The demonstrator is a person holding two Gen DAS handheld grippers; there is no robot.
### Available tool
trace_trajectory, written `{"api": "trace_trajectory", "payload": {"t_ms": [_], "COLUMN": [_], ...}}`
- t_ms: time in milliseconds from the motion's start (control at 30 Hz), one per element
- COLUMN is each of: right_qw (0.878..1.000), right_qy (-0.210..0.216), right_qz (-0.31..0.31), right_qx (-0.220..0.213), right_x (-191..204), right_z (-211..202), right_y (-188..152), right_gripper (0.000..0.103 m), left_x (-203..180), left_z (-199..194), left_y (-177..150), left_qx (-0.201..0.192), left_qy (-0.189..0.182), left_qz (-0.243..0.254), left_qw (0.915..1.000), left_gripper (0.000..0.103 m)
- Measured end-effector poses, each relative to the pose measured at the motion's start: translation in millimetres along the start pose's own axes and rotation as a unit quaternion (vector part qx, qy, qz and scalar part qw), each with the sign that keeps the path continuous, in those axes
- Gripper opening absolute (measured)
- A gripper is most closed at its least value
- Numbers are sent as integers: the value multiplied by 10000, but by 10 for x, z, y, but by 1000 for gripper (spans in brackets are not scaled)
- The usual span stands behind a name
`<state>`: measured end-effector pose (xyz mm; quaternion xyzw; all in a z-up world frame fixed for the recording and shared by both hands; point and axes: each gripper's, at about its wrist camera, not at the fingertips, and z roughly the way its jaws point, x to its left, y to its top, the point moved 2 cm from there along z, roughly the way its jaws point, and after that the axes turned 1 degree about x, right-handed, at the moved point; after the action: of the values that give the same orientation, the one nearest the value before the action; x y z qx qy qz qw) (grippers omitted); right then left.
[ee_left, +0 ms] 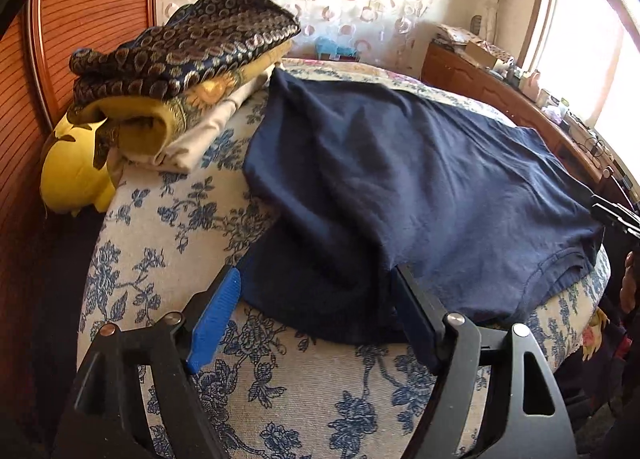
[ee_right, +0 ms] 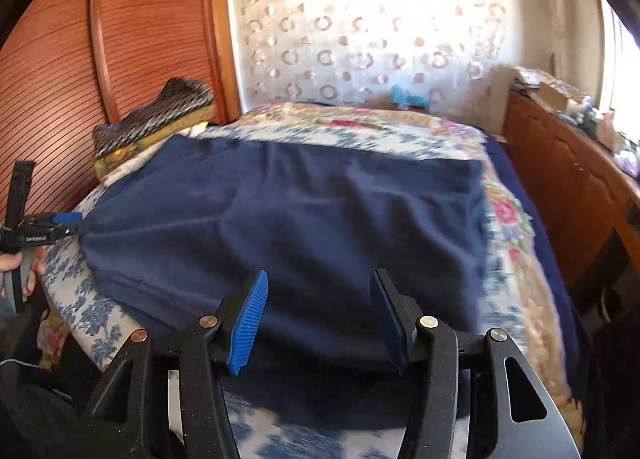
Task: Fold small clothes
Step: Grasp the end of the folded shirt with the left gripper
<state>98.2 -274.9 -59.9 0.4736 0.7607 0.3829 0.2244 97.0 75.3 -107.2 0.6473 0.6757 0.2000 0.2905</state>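
A navy T-shirt (ee_left: 400, 179) lies spread out, a little wrinkled, on a bed with a blue-flowered cover (ee_left: 168, 243). My left gripper (ee_left: 316, 271) is open at the shirt's near left edge. The cloth lies slack between its blue-padded fingers (ee_left: 216, 311) and is not pinched. The right wrist view shows the same T-shirt (ee_right: 280, 219) running across the bed. My right gripper (ee_right: 320, 275) is open over its near edge, pads apart, gripping nothing. That view also shows the left gripper (ee_right: 78, 225) at the shirt's far left corner, held by a hand (ee_right: 24, 271).
A stack of folded clothes (ee_left: 188, 71) with a dark patterned piece on top sits at the bed's far left. Beside it is a yellow plush toy (ee_left: 76, 175). Reddish slatted wooden doors (ee_right: 60, 99) stand on the left, and a cluttered wooden cabinet (ee_right: 560, 163) under a bright window on the right.
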Motion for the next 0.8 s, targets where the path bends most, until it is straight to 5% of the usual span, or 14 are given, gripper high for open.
{"api": "trace_trajectory", "payload": {"t_ms": [367,800], "right_qw": [9976,9970], "right_qy": [425,169], "right_qz": [-411,-588], "right_qx": [350,471], "right_x": [583,717], "right_z": [579,898], "right_y": [74,92], "right_gripper": [55,62], "left_x": [11,67], "left_z": [19,-14], "left_y": [-35,-42], "left_qx": [-92,-229], "left_qy": [113,-59], "left_qz": [41,-339], "left_qw": [9999,9991], "left_gripper": [77,77]}}
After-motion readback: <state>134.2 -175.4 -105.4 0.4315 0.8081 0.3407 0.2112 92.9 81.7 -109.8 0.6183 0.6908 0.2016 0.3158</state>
